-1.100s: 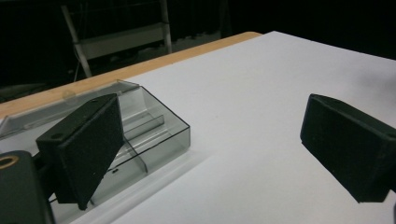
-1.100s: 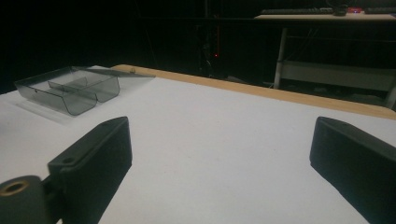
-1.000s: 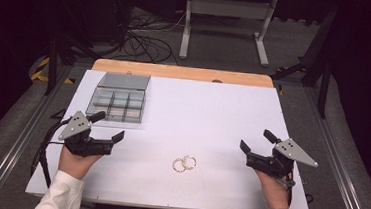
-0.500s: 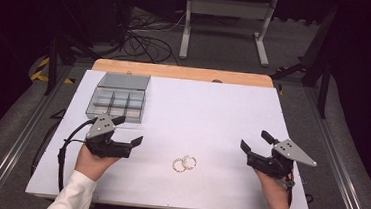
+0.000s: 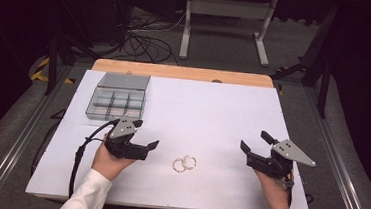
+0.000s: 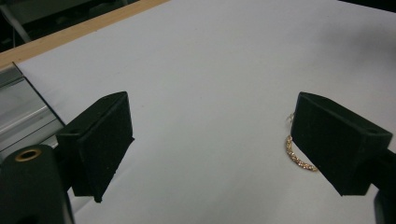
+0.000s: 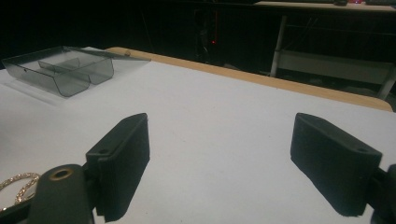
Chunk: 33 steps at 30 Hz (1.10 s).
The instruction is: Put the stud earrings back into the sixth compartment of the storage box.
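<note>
The right gripper point(image 7: 219, 163) has its two black jaws spread wide over the white table point(image 7: 224, 121). A grey compartment box point(image 7: 60, 70) sits near the far left corner. Gold bracelets point(image 7: 18, 186) lie at the near left edge.

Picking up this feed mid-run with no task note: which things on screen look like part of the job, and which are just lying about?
Likely job:
- two gold rings, touching, on the white sheet
- clear divided box, lid open
- left gripper, open, nearest the rings
- right gripper, open

Lying about:
- floor cables
- metal stand behind the table
</note>
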Tool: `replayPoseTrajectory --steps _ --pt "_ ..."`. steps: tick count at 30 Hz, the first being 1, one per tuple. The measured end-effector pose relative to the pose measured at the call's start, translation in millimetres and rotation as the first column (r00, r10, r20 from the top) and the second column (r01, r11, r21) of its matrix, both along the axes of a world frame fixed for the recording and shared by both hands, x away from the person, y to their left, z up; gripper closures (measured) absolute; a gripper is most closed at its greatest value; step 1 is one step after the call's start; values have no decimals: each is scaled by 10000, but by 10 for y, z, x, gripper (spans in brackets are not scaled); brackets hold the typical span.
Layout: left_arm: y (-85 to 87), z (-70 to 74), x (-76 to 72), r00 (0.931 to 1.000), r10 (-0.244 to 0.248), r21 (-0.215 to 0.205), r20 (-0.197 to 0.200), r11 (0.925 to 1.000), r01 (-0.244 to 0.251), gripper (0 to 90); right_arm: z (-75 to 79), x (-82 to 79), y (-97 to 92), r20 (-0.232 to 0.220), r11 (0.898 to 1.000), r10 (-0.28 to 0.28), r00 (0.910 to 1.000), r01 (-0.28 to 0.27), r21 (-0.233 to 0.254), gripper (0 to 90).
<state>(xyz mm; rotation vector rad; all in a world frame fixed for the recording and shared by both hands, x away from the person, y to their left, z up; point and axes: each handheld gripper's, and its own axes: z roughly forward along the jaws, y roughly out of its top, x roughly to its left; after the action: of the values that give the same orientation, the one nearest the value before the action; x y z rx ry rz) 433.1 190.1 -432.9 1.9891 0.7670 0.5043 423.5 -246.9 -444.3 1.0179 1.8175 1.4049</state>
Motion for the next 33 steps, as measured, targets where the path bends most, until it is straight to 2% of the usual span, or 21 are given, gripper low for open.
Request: replayPoseTrajectory --steps 12,17,24,31,33 --pt "-277 -31 64 9984 -465 416 -331 9980 479 164 2 -2 -15 8 9999 -67 10000 67 -75 204" --pt "-410 -62 88 9952 -761 615 -619 9949 799 184 -2 0 -15 3 9999 -59 10000 59 -124 204" --pt "-526 -92 120 9919 -924 761 -875 9922 992 203 -6 0 -16 -2 9998 -73 10000 73 -165 204" --pt "-670 -136 140 9868 -1054 912 -1226 9889 1170 254 -5 -2 -11 -27 9998 -56 10000 55 -212 204" --pt "-708 -153 146 9861 -1086 971 -1262 9879 1212 298 -7 0 -9 -8 9997 -35 10000 35 -232 204"
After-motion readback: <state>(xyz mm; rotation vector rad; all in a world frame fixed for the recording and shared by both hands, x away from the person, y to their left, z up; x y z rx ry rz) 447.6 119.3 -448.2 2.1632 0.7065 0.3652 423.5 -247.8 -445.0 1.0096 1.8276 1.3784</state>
